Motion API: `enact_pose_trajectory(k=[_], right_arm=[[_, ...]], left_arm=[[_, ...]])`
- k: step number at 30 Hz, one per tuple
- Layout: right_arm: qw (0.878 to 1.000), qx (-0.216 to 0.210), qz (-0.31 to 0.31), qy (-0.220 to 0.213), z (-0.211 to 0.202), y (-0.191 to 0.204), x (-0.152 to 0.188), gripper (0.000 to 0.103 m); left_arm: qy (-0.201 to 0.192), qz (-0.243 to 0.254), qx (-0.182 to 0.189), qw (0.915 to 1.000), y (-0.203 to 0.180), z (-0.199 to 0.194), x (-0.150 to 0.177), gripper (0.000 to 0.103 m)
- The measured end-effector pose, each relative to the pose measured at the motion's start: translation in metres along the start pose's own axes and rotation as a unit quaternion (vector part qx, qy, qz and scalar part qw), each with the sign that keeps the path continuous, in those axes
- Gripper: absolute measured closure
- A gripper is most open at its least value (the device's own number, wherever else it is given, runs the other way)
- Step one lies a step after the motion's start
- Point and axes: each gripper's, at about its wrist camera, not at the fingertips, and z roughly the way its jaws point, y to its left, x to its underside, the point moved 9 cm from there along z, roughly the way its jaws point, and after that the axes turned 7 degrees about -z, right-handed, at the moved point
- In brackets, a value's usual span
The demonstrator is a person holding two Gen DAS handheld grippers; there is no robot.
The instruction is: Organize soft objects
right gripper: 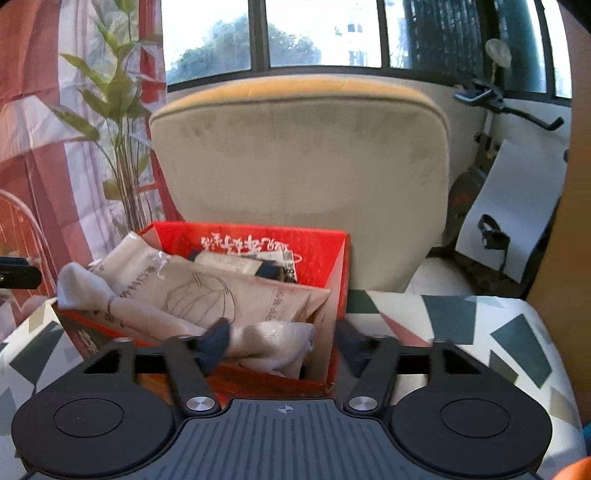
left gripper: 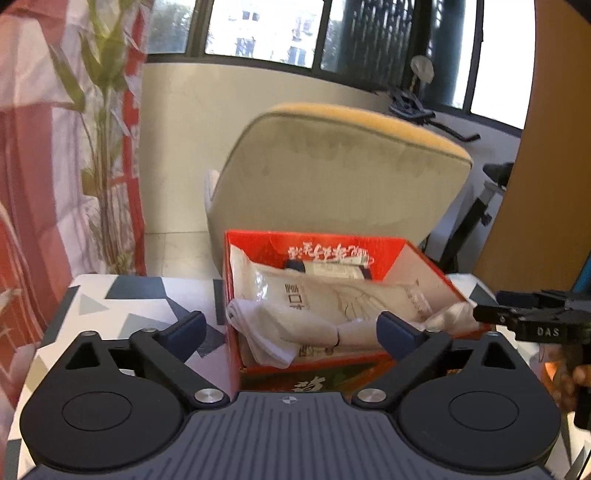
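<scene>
Both the left gripper [left gripper: 291, 332] and the right gripper [right gripper: 282, 341] stand wide open and hold nothing. Just ahead of the jaws, the red box [left gripper: 424, 266] with soft white packets [left gripper: 332, 295] rests on a patterned tablecloth [right gripper: 480, 325]. Behind it are a beige chair [right gripper: 295, 155] and windows [right gripper: 306, 33].

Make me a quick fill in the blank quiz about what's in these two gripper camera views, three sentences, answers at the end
1. The soft packets and white socks lie inside a ____ cardboard box.
2. The box stands on a table covered with a ____-patterned cloth.
3. Behind the box stands a beige ____ with a yellow top edge.
4. The left gripper has its jaws ____.

Answers: red; geometric; chair; open
</scene>
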Motion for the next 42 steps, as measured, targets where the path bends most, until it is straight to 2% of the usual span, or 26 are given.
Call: enact_pose_trajectory(k=[3,4,5,9,12,14,16,19,21,24,25,28,30,38,42], right_arm=[[1.000,0.001,0.023,-0.016,-0.021,0.001,-0.006,0.016],[0.999,0.001,0.034,-0.023,-0.028,0.001,-0.008,0.005],[0.998,0.004,0.046,-0.032,-0.037,0.001,-0.010,0.000],[0.995,0.014,0.079,-0.058,-0.073,0.007,-0.017,0.000],[0.994,0.017,0.085,-0.072,-0.102,0.016,-0.022,0.000],[0.992,0.003,0.093,-0.084,-0.125,0.025,-0.027,0.000],[0.992,-0.003,0.100,-0.079,-0.147,0.033,-0.032,0.000],[0.993,-0.008,0.081,-0.087,-0.183,0.049,-0.039,0.000],[0.994,-0.012,0.058,-0.095,-0.207,0.060,-0.043,0.000],[0.994,0.005,0.033,-0.101,-0.239,0.072,-0.047,0.000],[0.994,0.010,0.032,-0.103,-0.249,0.074,-0.047,0.000],[0.993,0.020,0.038,-0.109,-0.279,0.080,-0.048,0.000],[0.993,0.022,0.036,-0.110,-0.295,0.086,-0.048,0.000],[0.991,0.047,0.016,-0.127,-0.351,0.098,-0.056,0.000],[0.989,0.063,0.011,-0.131,-0.364,0.094,-0.058,0.000]], left_arm=[[-0.016,-0.011,-0.005,0.9998,-0.009,-0.020,-0.002,0.000],[-0.020,-0.011,-0.010,0.9997,-0.012,-0.026,-0.003,0.000],[-0.023,-0.008,-0.015,0.9996,-0.015,-0.032,-0.002,0.000],[-0.035,0.003,-0.026,0.9991,-0.030,-0.059,-0.003,0.000],[-0.049,-0.016,-0.017,0.9986,-0.036,-0.086,-0.005,0.000],[-0.059,-0.030,-0.005,0.9978,-0.040,-0.105,-0.006,0.000],[-0.071,-0.035,-0.023,0.9966,-0.044,-0.124,-0.006,0.000],[-0.075,-0.018,-0.069,0.9946,-0.050,-0.148,-0.007,0.000],[-0.090,-0.010,-0.068,0.9936,-0.056,-0.167,-0.008,0.000],[-0.104,-0.026,-0.036,0.9936,-0.066,-0.194,-0.010,0.000],[-0.105,-0.026,-0.036,0.9934,-0.069,-0.203,-0.010,0.000],[-0.117,0.003,-0.064,0.9911,-0.080,-0.228,-0.008,0.000],[-0.127,0.015,-0.070,0.9893,-0.089,-0.245,-0.006,0.000],[-0.134,0.019,-0.083,0.9873,-0.099,-0.279,-0.006,0.000],[-0.140,0.026,-0.092,0.9854,-0.102,-0.286,-0.007,0.000]])
